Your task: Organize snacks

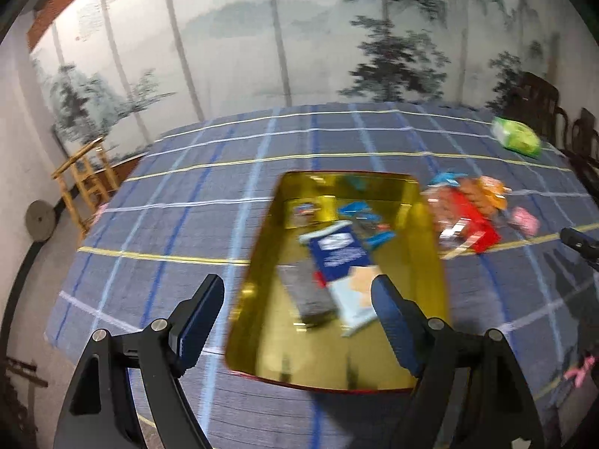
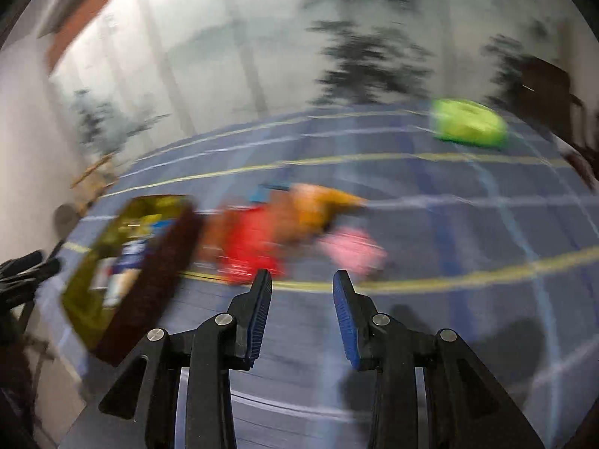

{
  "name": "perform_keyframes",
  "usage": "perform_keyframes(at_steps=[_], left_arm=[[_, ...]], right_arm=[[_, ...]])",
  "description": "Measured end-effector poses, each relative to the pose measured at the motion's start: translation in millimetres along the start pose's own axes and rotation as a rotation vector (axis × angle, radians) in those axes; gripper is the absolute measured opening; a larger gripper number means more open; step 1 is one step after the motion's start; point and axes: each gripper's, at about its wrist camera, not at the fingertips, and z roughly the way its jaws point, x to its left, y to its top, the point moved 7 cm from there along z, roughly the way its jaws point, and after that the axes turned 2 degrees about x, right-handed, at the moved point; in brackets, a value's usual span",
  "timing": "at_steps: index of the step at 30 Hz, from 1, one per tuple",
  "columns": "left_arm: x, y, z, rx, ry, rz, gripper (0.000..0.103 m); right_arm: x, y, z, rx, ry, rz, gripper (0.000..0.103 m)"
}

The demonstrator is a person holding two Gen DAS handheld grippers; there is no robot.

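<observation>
A gold tin box [image 1: 423, 262] lies on the blue plaid tablecloth [image 1: 187, 224] and holds a blue and white snack pack [image 1: 338, 250], a grey pack [image 1: 307, 295] and small blue wrappers. My left gripper [image 1: 297, 292] hangs open and empty above the tin's near half. To the tin's right lies a pile of loose snacks: a red pack [image 1: 471, 224], orange packs [image 1: 486, 191] and a pink pack [image 1: 524, 220]. In the blurred right wrist view, my right gripper [image 2: 302, 284] is open and empty just in front of the red pack [image 2: 251, 247] and pink pack [image 2: 352, 249]. The tin [image 2: 86, 299] is at its left.
A green pack [image 1: 518, 138] lies at the far right of the table, also in the right wrist view [image 2: 468, 121]. Dark wooden chairs [image 1: 539, 101] stand behind the table on the right. A light wooden stand [image 1: 86, 176] stands at the left by a painted screen wall.
</observation>
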Motion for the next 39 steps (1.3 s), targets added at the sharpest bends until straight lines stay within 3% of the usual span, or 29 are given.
perform_keyframes(at_steps=[2,5,9,13,19,24,27,29,39], left_arm=[[-18,3,-3,0.011,-0.047,0.025,0.078],[-43,9,-6,0.019,-0.092,0.053,0.078],[-75,20,-7,0.055,-0.189,0.065,0.078],[-112,35,2,0.141,-0.341,0.054,0.080],[-160,56,31,0.248,-0.447,0.070,0.080],[-185,68,74,0.363,-0.418,0.067,0.069],[-187,71,92,0.404,-0.429,0.030,0.064],[-185,71,105,0.427,-0.397,0.016,0.057],[-180,62,148,0.492,-0.325,-0.058,0.058]], right_arm=[[-33,-6,-4,0.001,-0.062,0.036,0.036],[-58,-12,-7,0.009,-0.068,0.069,0.036],[-65,-18,-5,0.009,-0.059,0.058,0.036],[-71,-27,1,0.012,-0.055,0.044,0.036],[-77,-39,10,0.023,-0.014,0.065,0.036],[-88,-47,10,0.010,0.028,0.097,0.036],[-92,-46,8,0.004,0.056,0.113,0.036],[-93,-46,7,0.000,0.078,0.125,0.036],[-94,-45,7,-0.008,0.141,0.148,0.036]])
